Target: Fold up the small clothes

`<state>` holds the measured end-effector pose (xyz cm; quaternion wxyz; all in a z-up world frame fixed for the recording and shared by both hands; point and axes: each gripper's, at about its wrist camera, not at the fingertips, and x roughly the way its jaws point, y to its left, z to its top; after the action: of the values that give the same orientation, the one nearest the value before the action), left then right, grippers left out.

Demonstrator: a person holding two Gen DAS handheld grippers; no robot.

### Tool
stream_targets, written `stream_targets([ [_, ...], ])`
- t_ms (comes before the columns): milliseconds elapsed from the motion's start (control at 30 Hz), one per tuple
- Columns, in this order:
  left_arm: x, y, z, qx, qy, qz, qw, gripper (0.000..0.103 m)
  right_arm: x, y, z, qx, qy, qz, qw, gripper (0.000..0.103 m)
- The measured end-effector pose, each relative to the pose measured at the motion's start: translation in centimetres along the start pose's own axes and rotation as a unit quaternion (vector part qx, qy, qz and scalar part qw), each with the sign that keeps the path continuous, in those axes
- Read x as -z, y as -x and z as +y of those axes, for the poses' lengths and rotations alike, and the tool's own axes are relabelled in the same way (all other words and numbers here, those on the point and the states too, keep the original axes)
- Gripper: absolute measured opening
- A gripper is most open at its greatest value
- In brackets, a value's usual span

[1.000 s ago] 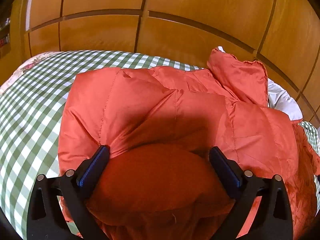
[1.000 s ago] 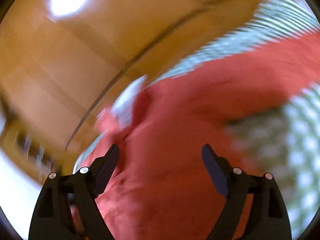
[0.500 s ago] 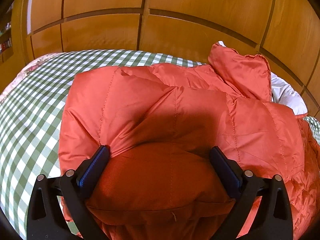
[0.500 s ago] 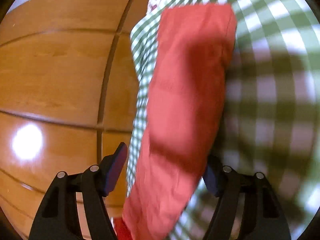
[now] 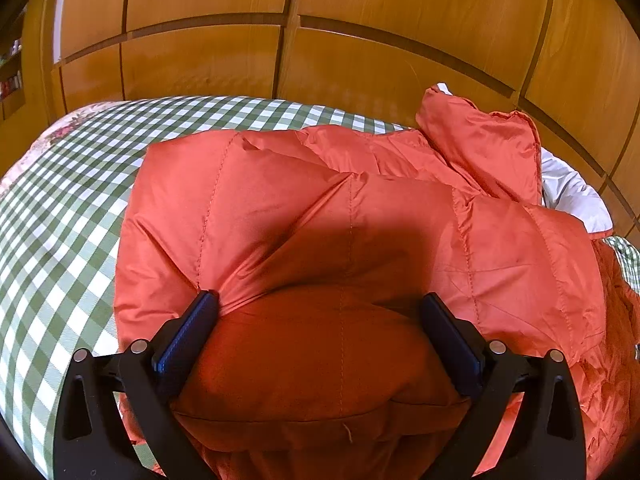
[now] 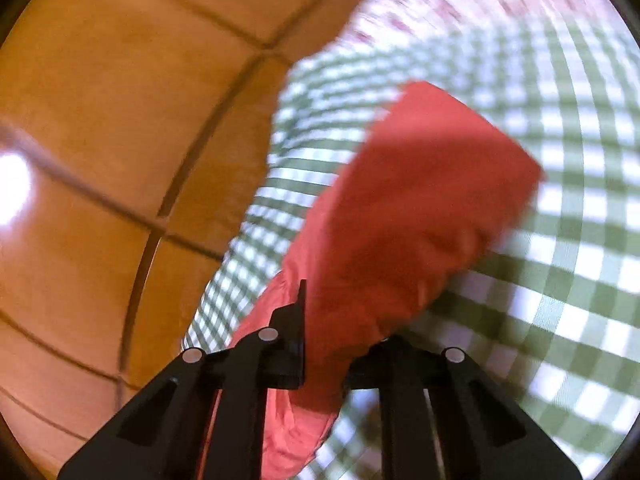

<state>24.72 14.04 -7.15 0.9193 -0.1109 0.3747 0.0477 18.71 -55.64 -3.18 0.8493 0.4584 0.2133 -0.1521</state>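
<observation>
Lying across the green-checked bedspread [image 5: 68, 216], the orange padded jacket [image 5: 304, 208] fills most of the left wrist view, its puffy near fold bulging between the spread fingers of the left tool [image 5: 320, 336] — the blue pads touch the fabric at either side, but whether they squeeze it is unclear. Wooden wardrobe panels [image 5: 360, 12] stand behind the bed. In the blurred right wrist view, the right tool [image 6: 324, 332] is closing, its jaws nearly together and pinching a sleeve [image 6: 420, 208] of the jacket over the checked cloth.

Checked sheet [image 5: 72, 216] left of jacket [image 5: 304, 208] free; wardrobe [image 5: 360, 28] blocks behind.
</observation>
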Motion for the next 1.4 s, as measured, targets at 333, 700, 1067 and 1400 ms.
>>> stream_targets([
  [333, 0.1, 0.1, -0.2, 0.002, 0.005, -0.002, 1.0, 0.1, 11.2, 3.0, 15.8, -0.09, 0.223, 0.0, 0.971, 0.012],
  [700, 0.0, 0.2, -0.3, 0.002, 0.007, -0.002, 1.0, 0.1, 30.4, 3.3, 27.2, -0.208, 0.431, 0.094, 0.873, 0.012],
  [1067, 0.0, 0.1, -0.4, 0.001, 0.008, 0.0, 1.0, 0.1, 41.4, -0.5, 26.3, -0.174, 0.563, 0.234, 0.773, 0.08],
  [1400, -3.3, 7.4, -2.4, 0.092, 0.061, -0.086, 0.9901, 0.1, 32.4, 6.0, 20.5, -0.212, 0.431, 0.144, 0.865, 0.095],
])
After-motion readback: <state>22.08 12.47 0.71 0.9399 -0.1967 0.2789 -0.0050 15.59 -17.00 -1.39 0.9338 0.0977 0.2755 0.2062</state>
